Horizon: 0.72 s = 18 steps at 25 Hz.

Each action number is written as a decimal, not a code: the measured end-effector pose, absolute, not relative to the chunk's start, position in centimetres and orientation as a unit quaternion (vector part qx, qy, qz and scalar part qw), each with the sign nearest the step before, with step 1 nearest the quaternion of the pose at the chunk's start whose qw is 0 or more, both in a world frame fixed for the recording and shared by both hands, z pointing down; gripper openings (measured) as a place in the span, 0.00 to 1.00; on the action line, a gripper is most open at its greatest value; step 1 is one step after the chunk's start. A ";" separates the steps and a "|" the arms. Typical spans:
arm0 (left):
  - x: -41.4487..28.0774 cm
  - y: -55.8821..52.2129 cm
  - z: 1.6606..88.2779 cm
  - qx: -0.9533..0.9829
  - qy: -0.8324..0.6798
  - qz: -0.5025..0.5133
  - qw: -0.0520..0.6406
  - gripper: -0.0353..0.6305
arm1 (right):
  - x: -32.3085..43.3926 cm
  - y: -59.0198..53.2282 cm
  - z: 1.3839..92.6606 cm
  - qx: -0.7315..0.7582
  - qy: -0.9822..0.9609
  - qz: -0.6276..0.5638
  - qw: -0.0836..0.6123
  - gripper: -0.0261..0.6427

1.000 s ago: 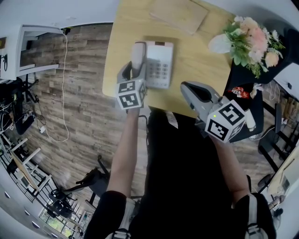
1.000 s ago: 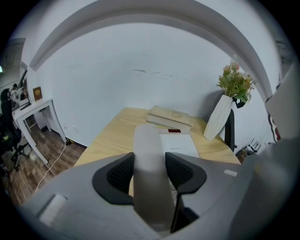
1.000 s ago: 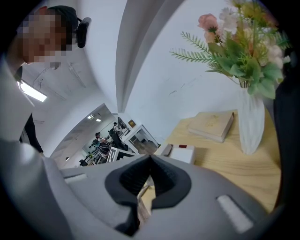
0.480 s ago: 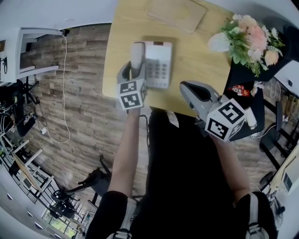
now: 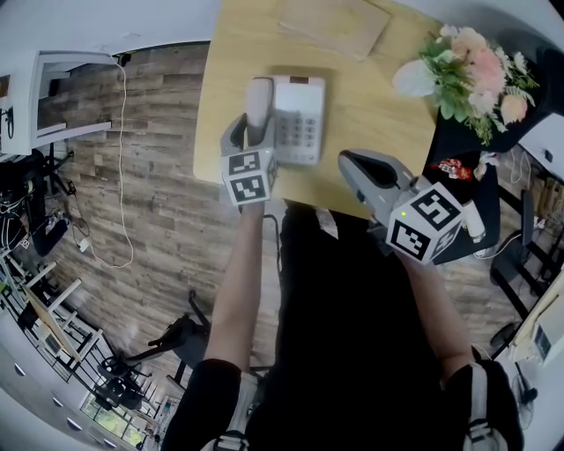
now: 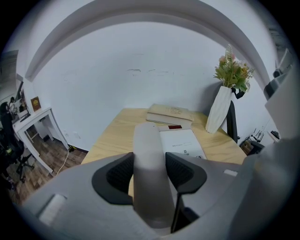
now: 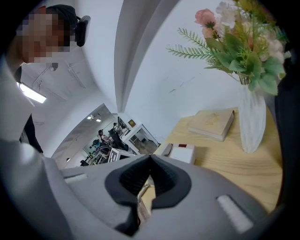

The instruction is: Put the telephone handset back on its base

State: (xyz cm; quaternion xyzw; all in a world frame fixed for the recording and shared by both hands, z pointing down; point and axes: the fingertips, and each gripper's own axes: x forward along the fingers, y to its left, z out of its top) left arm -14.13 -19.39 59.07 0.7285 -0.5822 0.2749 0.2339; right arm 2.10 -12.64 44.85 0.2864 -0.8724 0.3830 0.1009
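Left gripper (image 5: 249,132) is gripping the handset (image 5: 258,104): both dark pads (image 6: 118,174) are pressing against its grey sides near the lower end, and the handset is running straight out between the jaws. From the head view the handset is lying along the left side of the base (image 5: 300,121), over the cradle side; whether it is fully seated cannot be told. The base is sitting near the front left edge of the table (image 5: 379,106), keypad showing to the right of the handset. Right gripper (image 5: 363,169) is hovering over the table's front edge, apart from the base, tilted; its jaws are meeting with nothing between them. A book (image 5: 336,25) is lying at the far side of the table beyond the base. A vase (image 6: 219,108) of flowers (image 5: 478,69) is standing at the right.
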 end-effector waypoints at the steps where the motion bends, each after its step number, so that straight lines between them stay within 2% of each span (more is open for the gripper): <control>1: -14.1 -19.4 59.1 0.728 -0.583 0.276 0.233 0.39 | 2.1 -12.7 44.9 0.287 -0.872 0.382 0.102 0.04; 18: -13.6 -19.6 59.1 0.728 -0.577 0.296 0.224 0.40 | 2.3 -12.8 44.7 0.287 -0.873 0.382 0.100 0.04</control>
